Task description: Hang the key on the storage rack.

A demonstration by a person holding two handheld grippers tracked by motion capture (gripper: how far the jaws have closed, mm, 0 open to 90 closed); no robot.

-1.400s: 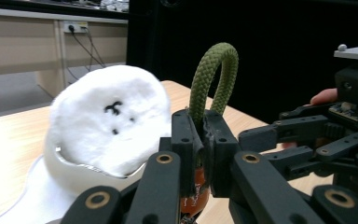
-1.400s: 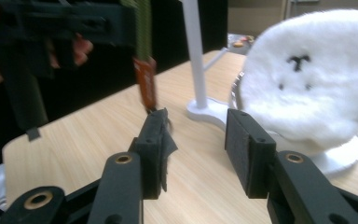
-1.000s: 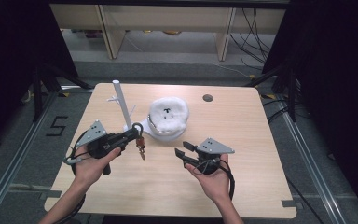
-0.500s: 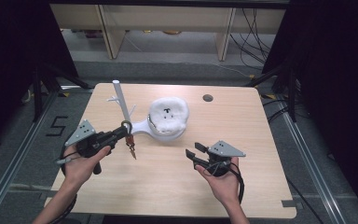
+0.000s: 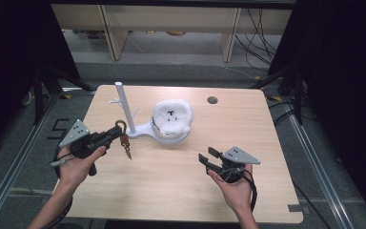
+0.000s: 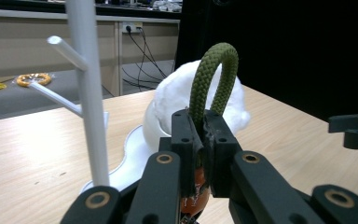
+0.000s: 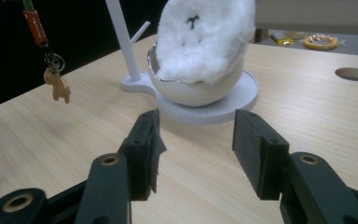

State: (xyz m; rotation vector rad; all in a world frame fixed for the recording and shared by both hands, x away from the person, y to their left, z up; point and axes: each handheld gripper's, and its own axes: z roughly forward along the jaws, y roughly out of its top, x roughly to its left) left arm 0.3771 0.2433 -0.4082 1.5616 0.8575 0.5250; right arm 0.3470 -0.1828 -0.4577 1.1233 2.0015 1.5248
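A key ring with a green rope loop (image 6: 214,74), an orange strap (image 7: 35,25) and a small wooden animal charm (image 7: 58,86) hangs from my left gripper (image 5: 116,131). That gripper is shut on the base of the loop, left of the white branched stand (image 5: 125,107), with the charm (image 5: 127,153) dangling above the table. A white fluffy toy (image 5: 172,117) fills the bowl (image 7: 196,93) on the stand's base. My right gripper (image 5: 207,156) is open and holds nothing, low over the table in front of the bowl.
The wooden table (image 5: 171,191) has a round cable hole (image 5: 212,100) at the back right. The stand's short branches (image 6: 65,49) stick out toward my left gripper. Shelving and cables lie on the floor beyond the far edge.
My left gripper has carried the key ring leftward, away from the bowl. My right gripper has drifted a little to the right and toward the near edge, still open.
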